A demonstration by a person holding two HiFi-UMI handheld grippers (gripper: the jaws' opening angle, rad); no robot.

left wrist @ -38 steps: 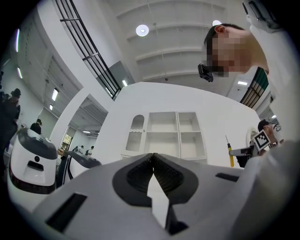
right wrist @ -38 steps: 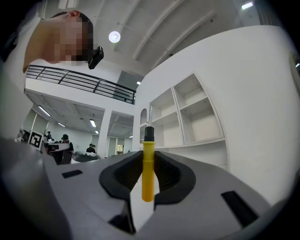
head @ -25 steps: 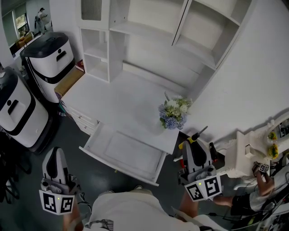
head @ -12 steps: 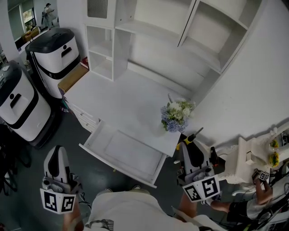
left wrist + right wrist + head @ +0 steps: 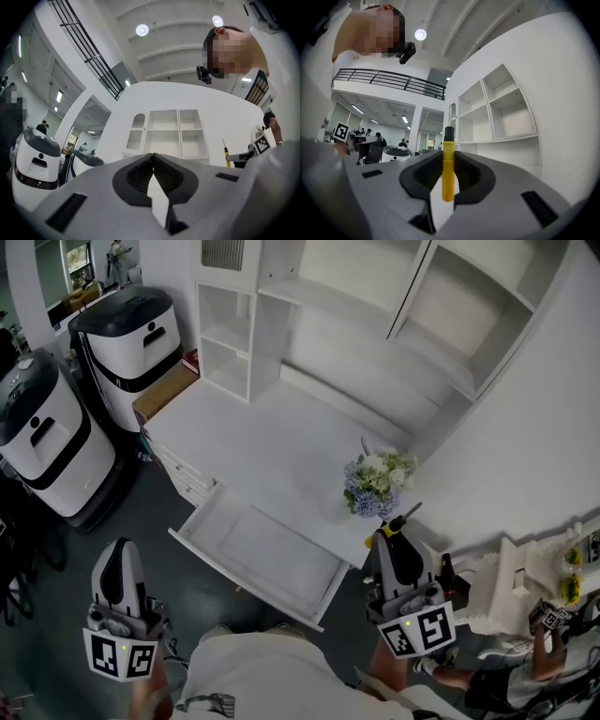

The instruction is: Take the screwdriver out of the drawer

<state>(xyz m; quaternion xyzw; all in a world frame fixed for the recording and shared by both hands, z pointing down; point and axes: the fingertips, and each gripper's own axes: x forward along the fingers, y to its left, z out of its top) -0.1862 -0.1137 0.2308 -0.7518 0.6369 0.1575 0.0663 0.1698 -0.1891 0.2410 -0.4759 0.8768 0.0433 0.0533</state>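
Note:
My right gripper (image 5: 390,540) is shut on a screwdriver (image 5: 395,527) with a yellow handle and a black collar, held in the air just right of the desk's front corner. In the right gripper view the yellow screwdriver handle (image 5: 448,172) stands upright between the pads of my right gripper (image 5: 448,157). The white drawer (image 5: 246,519) hangs pulled out under the desk (image 5: 253,442), and its floor looks bare. My left gripper (image 5: 118,549) is shut and holds nothing, low on the left over the dark floor. Seen from its own camera, my left gripper (image 5: 152,155) has its jaws meeting, with the screwdriver (image 5: 227,157) far off to the right.
A bunch of flowers (image 5: 378,482) stands on the desk's right front corner. Open white shelves (image 5: 328,306) rise behind the desk. Two white-and-black machines (image 5: 42,442) (image 5: 131,338) stand on the left. A small white cabinet (image 5: 511,568) and a person (image 5: 534,657) are at the lower right.
The head view has swung a little, so the desk and drawer sit further right. Both grippers stay about where they were, the right one still shut on the screwdriver.

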